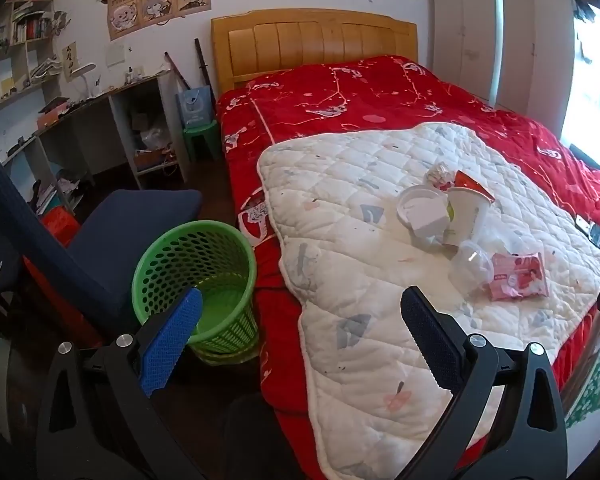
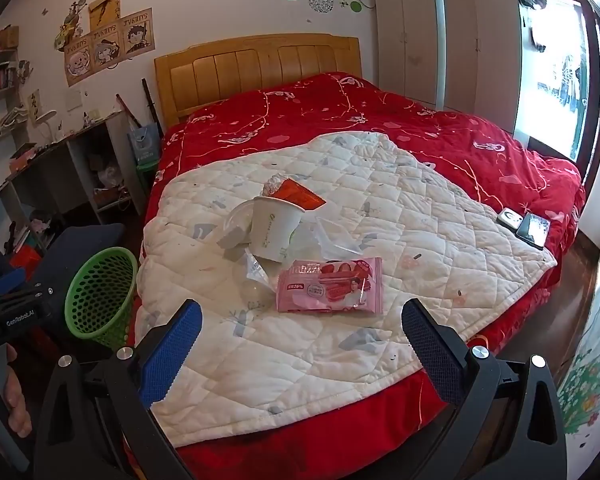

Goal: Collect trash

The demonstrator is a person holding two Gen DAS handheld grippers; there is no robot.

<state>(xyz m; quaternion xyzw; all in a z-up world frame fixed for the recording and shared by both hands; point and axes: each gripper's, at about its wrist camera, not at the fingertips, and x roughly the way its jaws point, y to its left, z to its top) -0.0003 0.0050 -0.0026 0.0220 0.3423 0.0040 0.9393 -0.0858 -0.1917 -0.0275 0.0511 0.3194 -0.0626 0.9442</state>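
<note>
A heap of trash lies on the white quilted pad [image 2: 380, 208] on the red bed. In it are a white paper cup [image 2: 276, 228] [image 1: 466, 216], a pink snack wrapper [image 2: 330, 286] [image 1: 518, 276], a red packet [image 2: 300, 194], clear plastic pieces [image 1: 472, 266] and a white lid [image 1: 414, 206]. A green mesh wastebasket [image 1: 198, 280] [image 2: 100, 292] stands on the floor at the bed's left side. My left gripper [image 1: 300, 306] is open, above the bed's near corner between basket and trash. My right gripper [image 2: 300, 316] is open just short of the pink wrapper, holding nothing.
A phone [image 2: 534, 230] and a small white device [image 2: 510, 216] lie on the bed's right side. A dark blue chair [image 1: 112, 232] stands by the basket, with a cluttered desk and shelves [image 1: 60, 128] behind. A wardrobe [image 2: 444, 48] and bright window [image 2: 552, 80] are at the right.
</note>
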